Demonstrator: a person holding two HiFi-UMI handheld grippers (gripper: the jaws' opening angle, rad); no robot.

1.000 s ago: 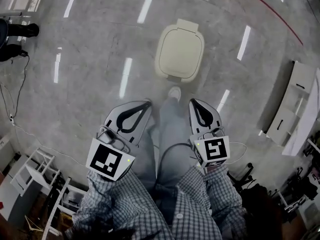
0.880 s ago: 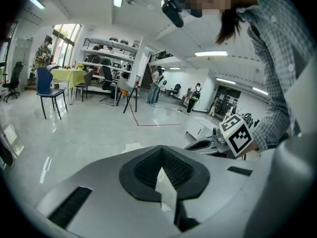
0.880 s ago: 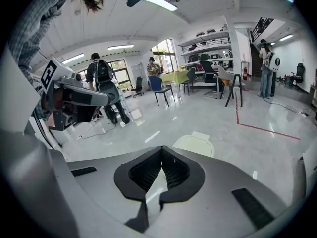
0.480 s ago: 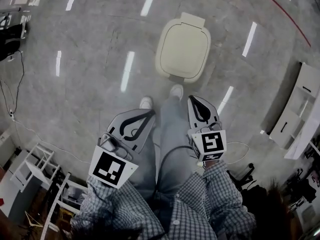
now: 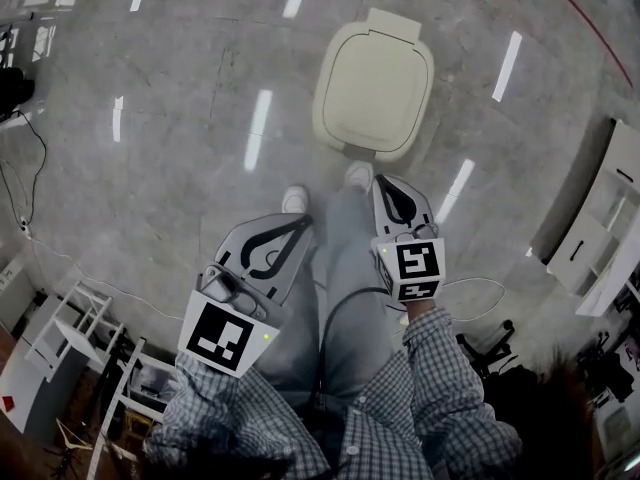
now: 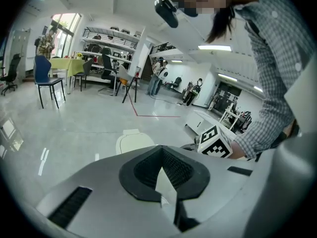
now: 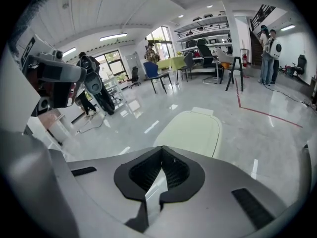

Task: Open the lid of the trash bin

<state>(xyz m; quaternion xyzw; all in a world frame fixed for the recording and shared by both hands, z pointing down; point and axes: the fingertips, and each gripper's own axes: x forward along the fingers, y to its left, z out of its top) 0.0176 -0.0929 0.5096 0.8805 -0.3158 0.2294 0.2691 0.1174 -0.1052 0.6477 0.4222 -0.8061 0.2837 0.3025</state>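
Approach is the step in hand, as I judge it, since neither tool touches anything yet. On my left, the left gripper [image 5: 292,225] hangs over the floor [image 5: 180,88] beside the person's shoes [image 5: 293,200], its jaws pressed together with nothing between them, well apart from the bin. I would keep it free and bring it to the bin's left wall, because a light bin on this glossy floor will probably slide or tip when the lid goes up.

Ahead of the shoes, on open floor, stands the trash bin [image 5: 375,83], cream in colour, with its lid [image 5: 372,93] down flat. A block at the far rim looks like the hinge. A small tab at the near rim may be a lip or a pedal, and I cannot tell which.

Further right, the right gripper [image 5: 388,188] is the nearer tool, just short of that near rim, with its jaws also closed and empty. I would lower it to the near edge, slip the tips under the lip, then lift in an arc about the far hinge, never straight up
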